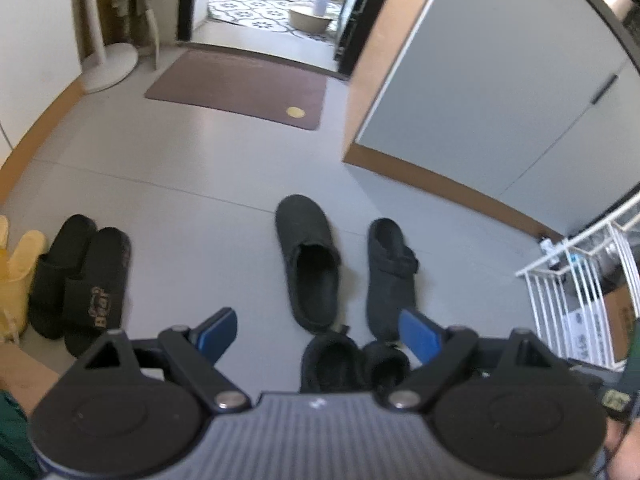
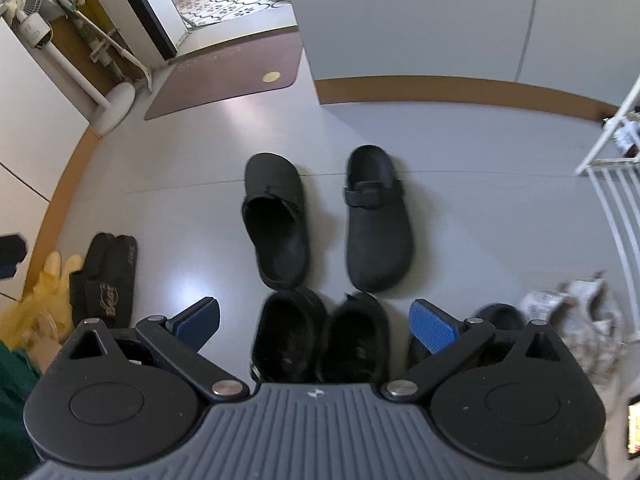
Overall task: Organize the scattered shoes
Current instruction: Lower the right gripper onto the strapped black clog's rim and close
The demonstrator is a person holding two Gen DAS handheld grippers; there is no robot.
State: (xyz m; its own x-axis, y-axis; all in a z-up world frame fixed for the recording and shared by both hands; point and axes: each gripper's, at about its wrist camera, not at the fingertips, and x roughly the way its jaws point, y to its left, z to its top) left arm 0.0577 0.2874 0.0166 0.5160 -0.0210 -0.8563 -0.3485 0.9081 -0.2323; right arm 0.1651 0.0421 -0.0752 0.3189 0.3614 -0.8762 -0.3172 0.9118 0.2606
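Two black clogs lie apart on the grey floor, one open-backed (image 1: 308, 260) (image 2: 276, 216) and one with a strap (image 1: 390, 276) (image 2: 376, 220). Just below them a pair of black fuzzy slippers (image 1: 332, 362) (image 2: 288, 336) sits side by side. A pair of black slides (image 1: 80, 284) (image 2: 104, 276) with gold lettering lies at the left by the wall. My left gripper (image 1: 320, 334) hangs open above the fuzzy slippers, holding nothing. My right gripper (image 2: 316, 326) is open over the same slippers, also holding nothing. Another dark shoe (image 2: 500, 316) is half hidden behind its right finger.
Yellow footwear (image 1: 16, 272) (image 2: 36, 304) lies beside the slides. Pale patterned shoes (image 2: 576, 312) sit at the right near a white wire rack (image 1: 580, 288) (image 2: 616, 184). A brown mat (image 1: 240, 88) lies before a doorway. A fan base (image 1: 110, 66) stands at the far left wall. A grey cabinet (image 1: 500, 100) juts in at the right.
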